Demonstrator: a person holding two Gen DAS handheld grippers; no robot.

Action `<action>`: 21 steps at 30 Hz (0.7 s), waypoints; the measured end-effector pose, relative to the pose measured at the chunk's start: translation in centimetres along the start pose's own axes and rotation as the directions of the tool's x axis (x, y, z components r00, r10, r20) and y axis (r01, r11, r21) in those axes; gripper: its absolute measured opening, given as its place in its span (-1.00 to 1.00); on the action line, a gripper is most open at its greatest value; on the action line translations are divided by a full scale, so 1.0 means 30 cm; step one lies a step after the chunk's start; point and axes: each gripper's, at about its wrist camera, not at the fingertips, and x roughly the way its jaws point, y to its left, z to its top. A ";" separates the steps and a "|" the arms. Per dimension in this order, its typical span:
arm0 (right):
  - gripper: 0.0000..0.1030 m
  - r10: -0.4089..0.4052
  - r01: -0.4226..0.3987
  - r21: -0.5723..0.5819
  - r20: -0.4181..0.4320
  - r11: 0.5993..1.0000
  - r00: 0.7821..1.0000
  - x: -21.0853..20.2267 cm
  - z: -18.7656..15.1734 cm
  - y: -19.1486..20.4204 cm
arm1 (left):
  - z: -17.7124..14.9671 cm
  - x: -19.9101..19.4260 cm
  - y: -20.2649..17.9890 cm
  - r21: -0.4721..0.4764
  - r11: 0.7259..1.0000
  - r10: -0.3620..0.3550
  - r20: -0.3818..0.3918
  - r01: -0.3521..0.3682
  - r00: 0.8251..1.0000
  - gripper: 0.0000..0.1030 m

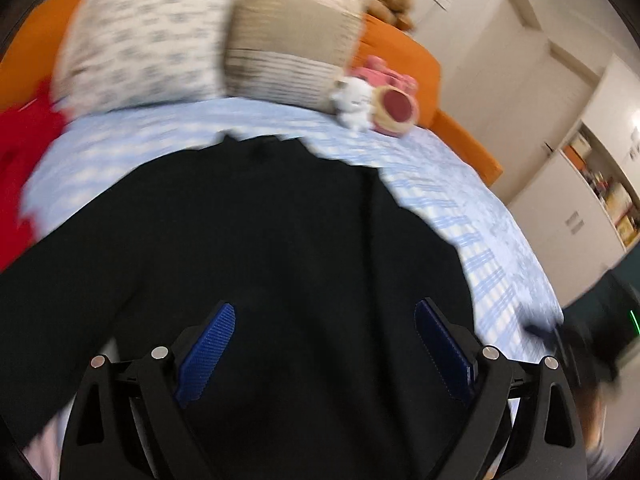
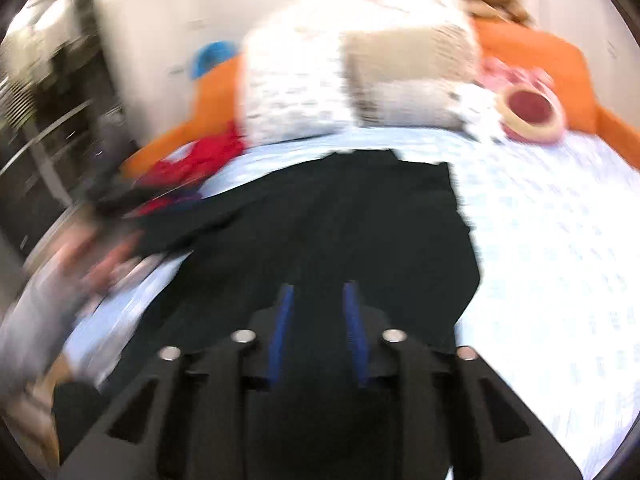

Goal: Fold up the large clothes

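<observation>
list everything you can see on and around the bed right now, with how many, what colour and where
black garment: one, black, spread on the bed under both tongs
bedsheet: one, light blue check
pillows: two, white patterned and beige striped, at the head
plush toys: white one, pink one beside it, near the pillows
red cloth: one, bed's edge
headboard: orange
wardrobe: white, beside the bed
left tongs: open, blue pads
right tongs: narrow gap, blurred

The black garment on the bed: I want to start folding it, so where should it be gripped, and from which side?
Probably the near hem of the black garment, approached from the foot of the bed. It lies spread flat, its nearest edge just under both grippers, the left gripper wide open above it. Blur hides finer edges.
</observation>
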 end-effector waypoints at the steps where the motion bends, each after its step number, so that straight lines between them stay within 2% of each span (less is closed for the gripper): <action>1: -0.69 -0.018 0.018 0.052 -0.015 0.998 1.000 0.076 0.045 -0.068 | -0.059 -0.086 0.094 -0.063 0.998 0.013 0.006 -0.012 1.000 0.81; 4: -0.72 -0.074 0.083 0.174 -0.057 0.981 0.996 0.249 0.105 -0.190 | -0.178 -0.263 0.316 -0.209 0.977 0.050 0.021 -0.044 0.999 0.81; 5: -0.72 -0.094 0.105 0.186 -0.067 0.977 0.993 0.279 0.113 -0.207 | -0.218 -0.341 0.403 -0.255 0.964 0.085 0.036 -0.073 0.996 0.81; 7: -0.73 -0.178 0.198 0.203 -0.111 0.959 0.978 0.363 0.118 -0.266 | -0.278 -0.463 0.530 -0.318 0.940 0.144 0.050 -0.121 0.988 0.81; 9: -0.77 -0.223 0.263 0.226 -0.185 0.938 0.957 0.448 0.105 -0.308 | -0.333 -0.585 0.658 -0.385 0.911 0.191 0.075 -0.148 0.979 0.81; 11: -0.77 -0.223 0.289 0.255 -0.258 0.923 0.940 0.541 0.047 -0.318 | -0.369 -0.696 0.766 -0.438 0.881 0.245 0.097 -0.179 0.965 0.81; 13: -0.75 -0.247 0.304 0.259 -0.232 0.917 0.941 0.540 0.033 -0.319 | -0.378 -0.746 0.831 -0.469 0.861 0.274 0.104 -0.196 0.956 0.81; 15: -0.69 -0.299 0.348 0.226 -0.224 0.910 0.927 0.523 0.045 -0.275 | -0.401 -0.805 0.895 -0.501 0.844 0.283 0.114 -0.191 0.952 0.81; 17: -0.42 -0.346 0.378 0.180 -0.185 0.908 0.920 0.503 0.078 -0.202 | -0.431 -0.840 0.941 -0.527 0.827 0.294 0.106 -0.197 0.950 0.81; 18: 0.00 -0.358 0.379 0.147 -0.152 0.914 0.921 0.477 0.098 -0.139 | -0.438 -0.836 0.946 -0.541 0.815 0.303 0.092 -0.208 0.948 0.81; 19: 0.26 -0.366 0.378 0.110 -0.117 0.919 0.923 0.459 0.121 -0.073 | -0.453 -0.840 0.964 -0.551 0.804 0.315 0.076 -0.223 0.946 0.81; 21: 0.28 -0.352 0.354 0.032 -0.059 0.935 0.934 0.447 0.161 0.045 | -0.481 -0.841 0.984 -0.558 0.775 0.375 0.027 -0.297 0.927 0.81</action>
